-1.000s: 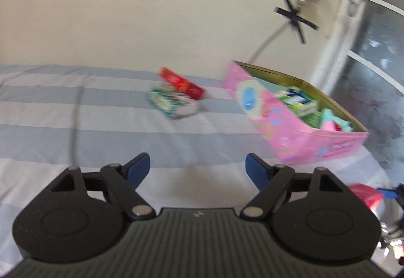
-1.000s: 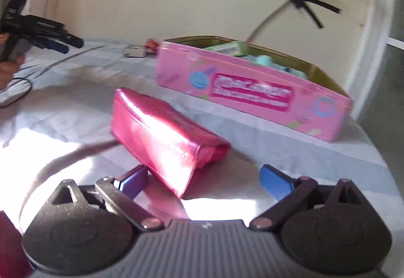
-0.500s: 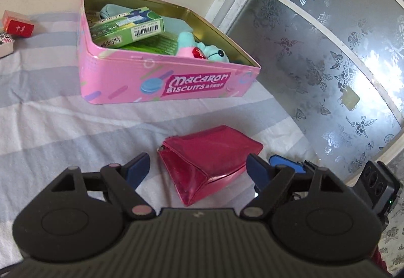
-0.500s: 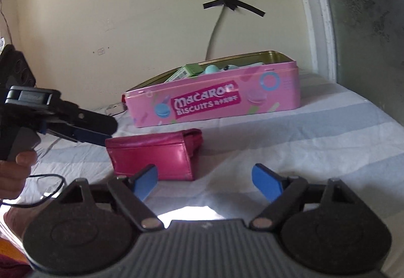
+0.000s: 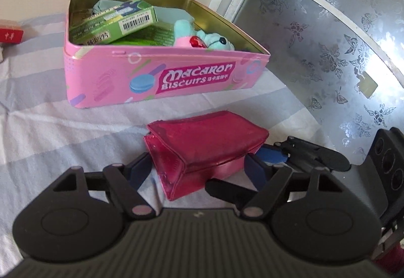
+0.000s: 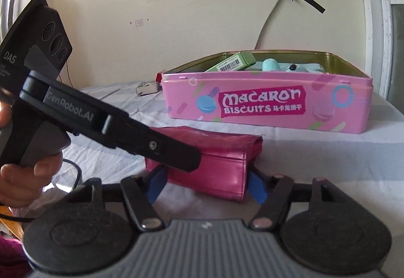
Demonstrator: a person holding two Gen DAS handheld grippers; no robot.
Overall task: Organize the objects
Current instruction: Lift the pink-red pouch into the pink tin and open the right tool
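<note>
Striped bedding point(image 5: 50, 126) carries everything. Nearest, the red pouch point(image 6: 214, 159) lies between the pads of the right hand-held gripper point(image 6: 205, 183), whose jaws have just been closing and now touch its ends; the left hand-held gripper point(image 5: 197, 171) straddles it, parted. Beyond, the pink biscuit tin point(image 5: 151, 80) already holds boxes and a plush toy; the pouch and a red box point(image 5: 10, 34) farther off are apparently still to pack.

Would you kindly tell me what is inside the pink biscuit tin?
The pink biscuit tin is open and holds green cartons stacked at an angle and a light-blue plush toy with a red bit. Whatever lies beneath them, and the tin's floor, is covered.
</note>
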